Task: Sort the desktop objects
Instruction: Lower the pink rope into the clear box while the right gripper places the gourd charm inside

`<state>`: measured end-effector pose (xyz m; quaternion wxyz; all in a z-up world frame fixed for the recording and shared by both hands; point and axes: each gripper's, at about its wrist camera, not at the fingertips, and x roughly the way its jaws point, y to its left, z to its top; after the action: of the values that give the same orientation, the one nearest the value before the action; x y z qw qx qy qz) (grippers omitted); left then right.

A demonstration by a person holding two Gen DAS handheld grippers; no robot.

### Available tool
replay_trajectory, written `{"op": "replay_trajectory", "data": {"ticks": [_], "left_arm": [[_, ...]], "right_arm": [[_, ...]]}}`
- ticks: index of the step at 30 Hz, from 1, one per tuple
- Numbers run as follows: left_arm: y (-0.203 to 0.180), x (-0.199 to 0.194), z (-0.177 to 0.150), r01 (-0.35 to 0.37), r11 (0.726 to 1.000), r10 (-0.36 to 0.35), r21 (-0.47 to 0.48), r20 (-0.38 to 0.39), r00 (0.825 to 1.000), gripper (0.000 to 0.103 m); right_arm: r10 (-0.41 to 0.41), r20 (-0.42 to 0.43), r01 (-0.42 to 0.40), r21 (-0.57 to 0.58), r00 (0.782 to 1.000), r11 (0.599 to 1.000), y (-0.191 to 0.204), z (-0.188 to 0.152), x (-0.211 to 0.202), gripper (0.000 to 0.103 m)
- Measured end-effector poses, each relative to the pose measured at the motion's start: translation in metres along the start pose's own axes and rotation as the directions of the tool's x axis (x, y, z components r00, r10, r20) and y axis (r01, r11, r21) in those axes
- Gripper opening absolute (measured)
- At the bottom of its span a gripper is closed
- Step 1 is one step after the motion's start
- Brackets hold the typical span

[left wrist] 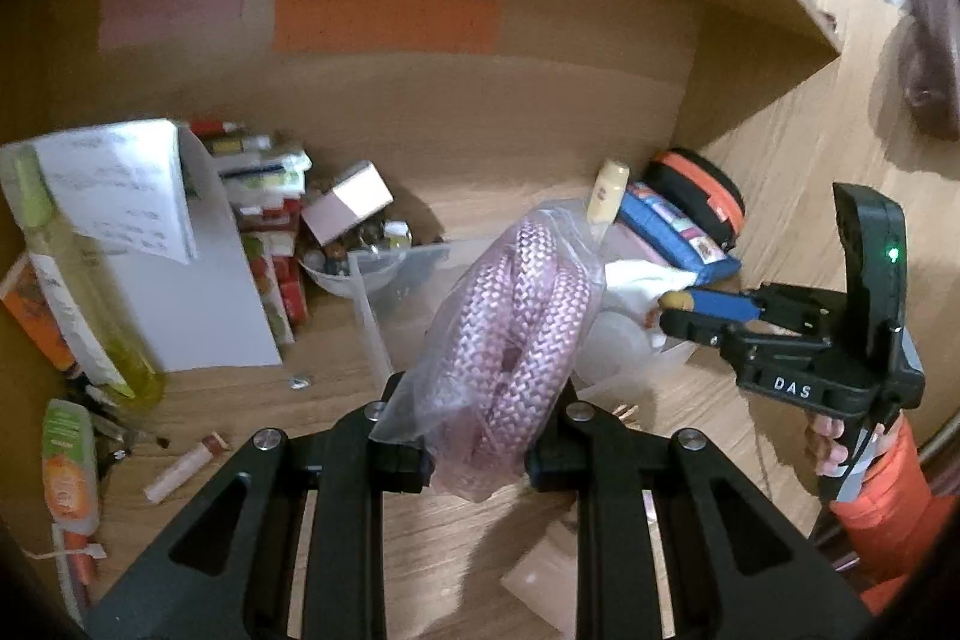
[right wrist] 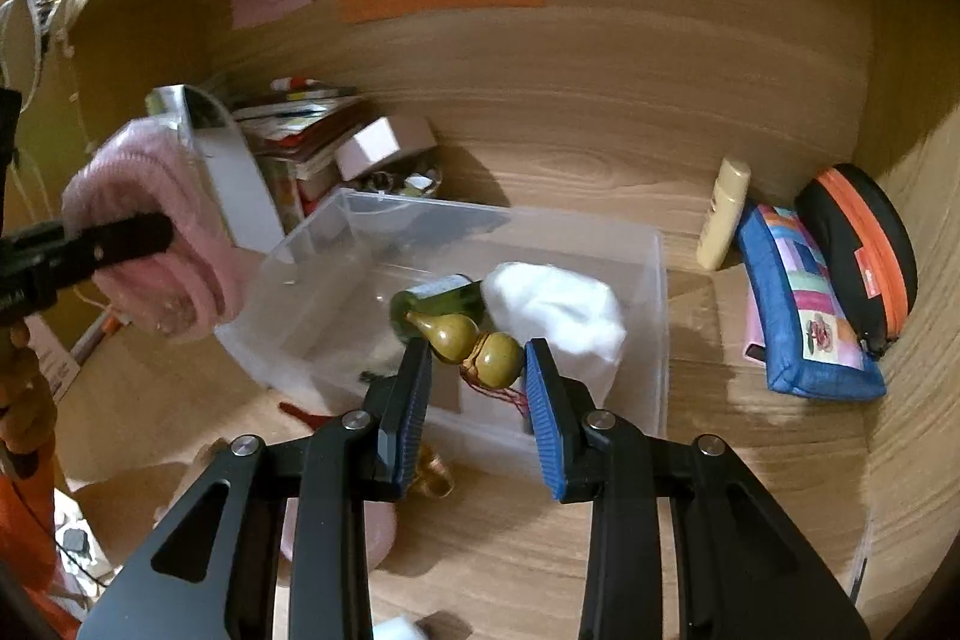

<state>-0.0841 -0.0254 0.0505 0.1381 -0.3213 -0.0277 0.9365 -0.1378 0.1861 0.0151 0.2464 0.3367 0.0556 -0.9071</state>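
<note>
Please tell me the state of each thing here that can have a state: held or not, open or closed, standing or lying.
left gripper: shut on the bagged pink rope.
bagged pink rope: held, lifted off the desk.
right gripper: shut on the gourd ornament.
gourd ornament: held over the clear bin.
clear bin: open, no lid.
green bottle: lying in the bin.
cream bottle: upright, capped.

Clear bin (right wrist: 651,274) sat mid-desk. In it: bottle (right wrist: 447,298) left of cloth wad (right wrist: 558,310). Right of bin, far corner: tube (right wrist: 723,214), pencil pouch (right wrist: 807,304), round case (right wrist: 864,250), left to right. Far left: book stack (right wrist: 300,130).
</note>
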Motion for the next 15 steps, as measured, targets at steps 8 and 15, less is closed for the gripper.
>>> {"op": "replay_trajectory", "data": {"ticks": [8, 15], "left_arm": [[0.0, 0.014, 0.007, -0.005, 1.0, 0.004, 0.001, 0.002, 1.0, 0.021], [-0.002, 0.038, 0.013, -0.021, 1.0, 0.021, 0.005, -0.028, 0.999, 0.021]], "right_arm": [[-0.046, -0.055, 0.048, 0.032, 0.997, 0.998, -0.024, -0.009, 0.012, 0.029], [-0.078, -0.081, 0.081, 0.029, 0.994, 0.996, -0.037, -0.012, 0.02, 0.029]]}}
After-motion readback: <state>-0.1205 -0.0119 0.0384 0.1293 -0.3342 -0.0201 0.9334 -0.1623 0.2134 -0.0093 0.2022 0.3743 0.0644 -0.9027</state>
